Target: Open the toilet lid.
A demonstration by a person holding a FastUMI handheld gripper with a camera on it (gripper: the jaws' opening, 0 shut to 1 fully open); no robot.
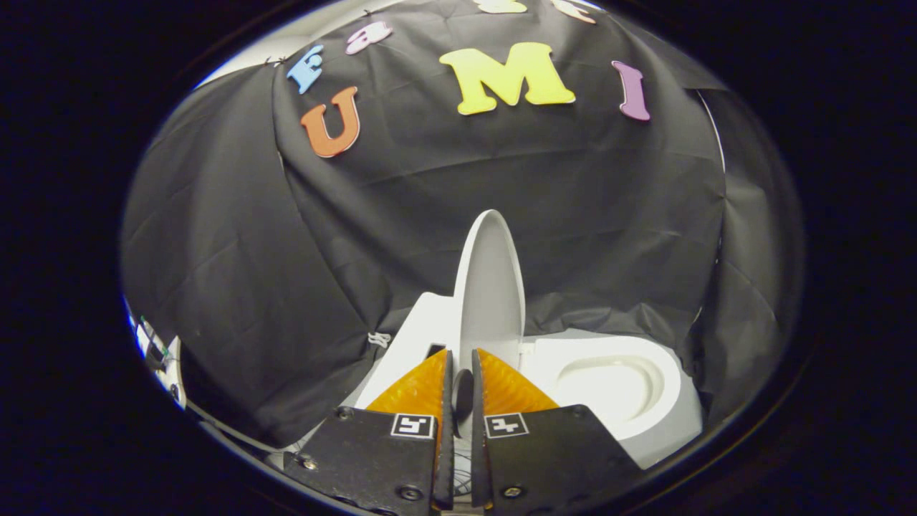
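The white toilet lid [491, 287] stands upright, seen almost edge-on, with its hollow inner face turned toward the bowl. The white seat and bowl [609, 387] lie uncovered beside it. The white rear body of the toilet [423, 322] sits on the lid's other side. My gripper [462, 352] points at the lower part of the lid, and its fingertips [437, 373] stop just short of it. The fingers stand nearly together with only a thin slit between them. They hold nothing, and the lid's top edge is well beyond them.
Black cloth walls close in behind and on both sides of the toilet. Beyond the cloth's lower edge, past the toilet's rear body, some white equipment with cables [154, 351] shows. A small white clip [378, 339] hangs on the cloth near the toilet's rear body.
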